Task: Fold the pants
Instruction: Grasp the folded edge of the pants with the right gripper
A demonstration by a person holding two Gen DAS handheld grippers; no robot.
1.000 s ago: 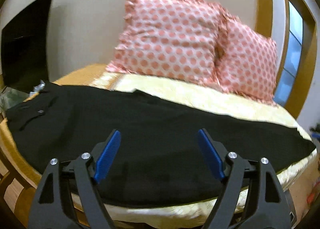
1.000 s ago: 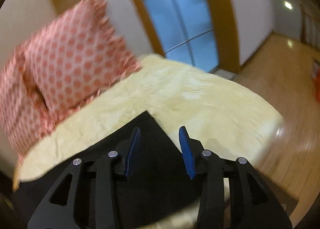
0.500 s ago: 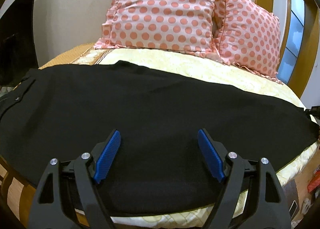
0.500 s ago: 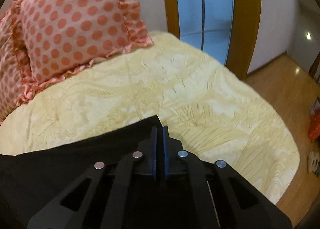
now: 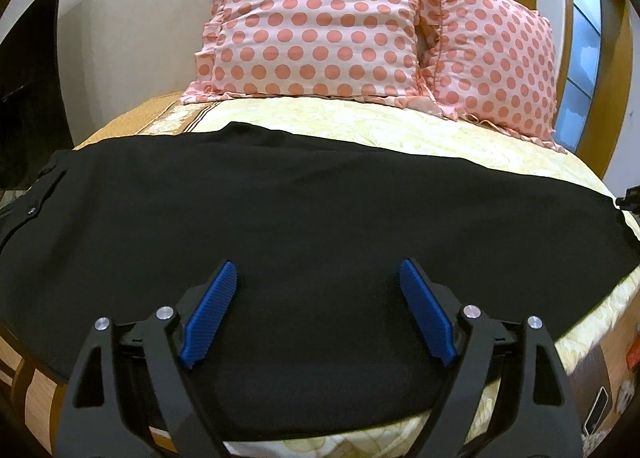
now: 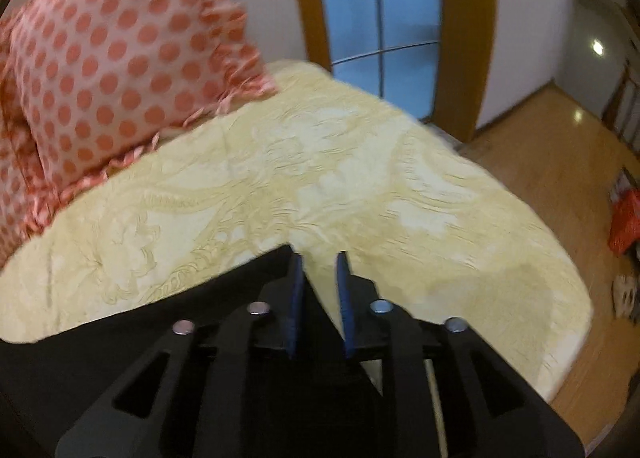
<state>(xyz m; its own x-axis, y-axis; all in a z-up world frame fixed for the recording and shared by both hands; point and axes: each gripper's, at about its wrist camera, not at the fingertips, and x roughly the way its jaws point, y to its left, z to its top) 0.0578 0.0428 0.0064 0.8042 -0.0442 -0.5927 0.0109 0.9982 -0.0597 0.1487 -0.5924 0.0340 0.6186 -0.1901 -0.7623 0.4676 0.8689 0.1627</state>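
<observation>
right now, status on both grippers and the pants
Left gripper open, over the black pants. Right gripper slightly open at the pants' corner. Pants flat on bed, unfolded. No obstruction.

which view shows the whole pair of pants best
The left wrist view. The black pants lie spread across the yellow bedspread nearly full length, button end at the left. The right wrist view shows only one corner of the pants, partly hidden behind the right gripper, whose fingers are slightly apart.
</observation>
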